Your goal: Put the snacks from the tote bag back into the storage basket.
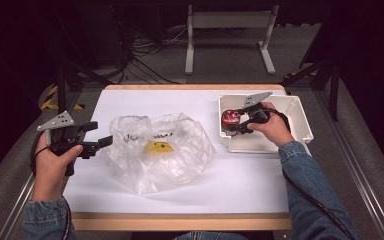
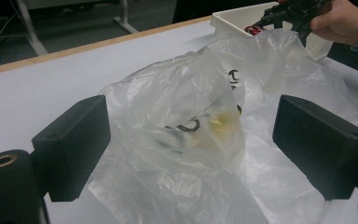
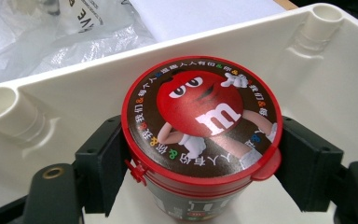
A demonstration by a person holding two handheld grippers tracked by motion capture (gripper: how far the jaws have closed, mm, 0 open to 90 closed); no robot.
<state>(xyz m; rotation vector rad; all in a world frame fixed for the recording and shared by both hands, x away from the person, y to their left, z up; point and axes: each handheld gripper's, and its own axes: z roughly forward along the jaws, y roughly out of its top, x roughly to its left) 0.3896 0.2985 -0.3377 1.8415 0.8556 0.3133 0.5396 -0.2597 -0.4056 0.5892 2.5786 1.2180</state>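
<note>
A small round candy tub [image 3: 200, 116] with a red lid and a cartoon figure on it stands upright in the near-left corner of a white tray [image 3: 74, 102]. My right gripper [image 3: 205, 165] is shut on the tub, one black pad pressed to each side under the lid. From above, the tub [image 1: 230, 119] and the right gripper [image 1: 236, 123] are in the tray [image 1: 300, 122] at the back right. A crumpled clear plastic bag [image 1: 155, 150] with a yellow item [image 1: 158, 147] inside lies mid-table. My left gripper [image 1: 103, 133] is open at the bag's left edge, with the bag [image 2: 191, 116] just ahead of its jaws.
The table has a white top with a wooden rim [image 1: 180, 220]. The tray stands close to the right edge. Beyond the table are a metal stand [image 1: 227, 35] and cables on the floor. White tabletop shows in front of the bag and between the bag and the tray.
</note>
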